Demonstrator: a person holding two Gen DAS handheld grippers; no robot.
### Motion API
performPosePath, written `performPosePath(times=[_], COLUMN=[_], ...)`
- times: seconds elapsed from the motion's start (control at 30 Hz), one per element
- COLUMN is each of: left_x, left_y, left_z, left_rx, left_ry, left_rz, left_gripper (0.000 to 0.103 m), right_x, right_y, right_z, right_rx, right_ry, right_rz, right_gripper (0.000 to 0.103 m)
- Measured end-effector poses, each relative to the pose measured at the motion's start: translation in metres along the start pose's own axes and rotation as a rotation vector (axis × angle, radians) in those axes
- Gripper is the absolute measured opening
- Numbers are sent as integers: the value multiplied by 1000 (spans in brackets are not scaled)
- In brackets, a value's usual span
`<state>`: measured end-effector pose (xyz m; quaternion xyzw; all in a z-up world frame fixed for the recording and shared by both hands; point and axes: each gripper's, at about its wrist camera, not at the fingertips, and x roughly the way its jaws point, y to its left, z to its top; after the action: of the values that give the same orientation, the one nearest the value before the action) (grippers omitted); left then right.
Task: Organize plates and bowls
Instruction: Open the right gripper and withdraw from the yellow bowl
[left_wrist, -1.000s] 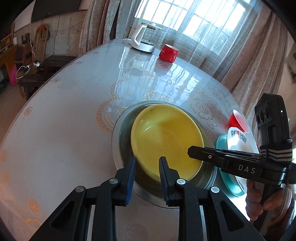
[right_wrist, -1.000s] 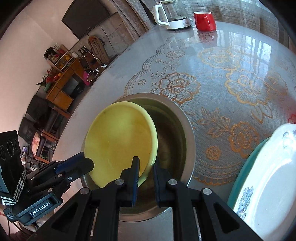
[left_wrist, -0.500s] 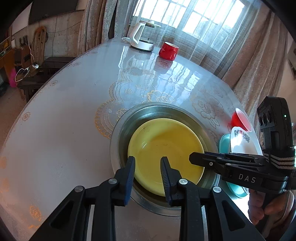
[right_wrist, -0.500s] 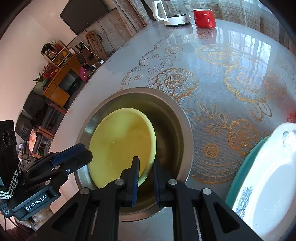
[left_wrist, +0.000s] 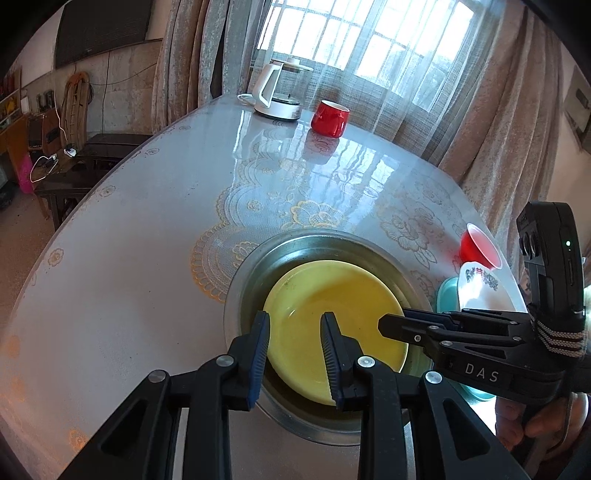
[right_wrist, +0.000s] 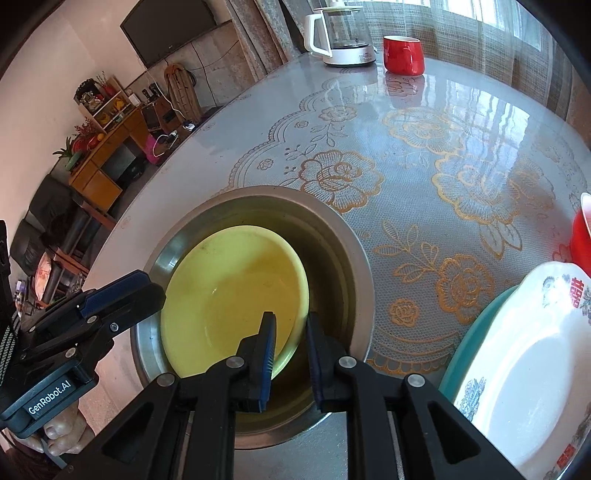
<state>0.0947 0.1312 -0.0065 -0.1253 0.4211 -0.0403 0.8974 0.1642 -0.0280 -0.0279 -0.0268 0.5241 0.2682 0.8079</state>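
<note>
A yellow plate (left_wrist: 332, 314) lies flat inside a large steel basin (left_wrist: 295, 251); both show in the right wrist view too, plate (right_wrist: 229, 288) and basin (right_wrist: 332, 236). My left gripper (left_wrist: 294, 332) is open, its jaws just above the plate's near edge, holding nothing. My right gripper (right_wrist: 290, 332) is open with its jaws on either side of the plate's right rim, not clamped. It shows from the side in the left wrist view (left_wrist: 406, 323). A white patterned plate (right_wrist: 517, 369) rests on a teal plate (right_wrist: 469, 339) to the right.
A red bowl (left_wrist: 478, 247) sits beyond the stacked plates at the table's right edge. A red mug (left_wrist: 329, 117) and a white kettle (left_wrist: 275, 92) stand at the far side by the curtained window. The round table (left_wrist: 129, 240) has a floral cover.
The yellow plate went from tilted and lifted to lying flat in the basin. Both grippers opened, let go of its rim and drew back slightly.
</note>
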Motion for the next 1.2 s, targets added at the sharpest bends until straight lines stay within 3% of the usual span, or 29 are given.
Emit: performPosePath(times=[0.2, 0.3, 0.47, 0.77, 1.2], left_x=[0, -1, -3, -6, -3], left_y=[-2, -4, -4, -16, -50], left_z=[1, 2, 2, 4, 6], left_rx=[7, 13, 13, 24, 119], left_ry=[-14, -22, -29, -54, -83], left_rz=[9, 16, 15, 39, 83], left_gripper=[30, 30, 31, 34, 36], right_x=[-4, -6, -7, -26, -49], right_y=[10, 15, 12, 1, -31], right_z=[-4, -7, -8, -10, -19], right_rx=[-45, -83, -79, -16, 91], right_ry=[-37, -73, -86, -187, -256], right_rz=[-55, -135, -126, -79, -87], right_gripper=[24, 28, 28, 29, 30])
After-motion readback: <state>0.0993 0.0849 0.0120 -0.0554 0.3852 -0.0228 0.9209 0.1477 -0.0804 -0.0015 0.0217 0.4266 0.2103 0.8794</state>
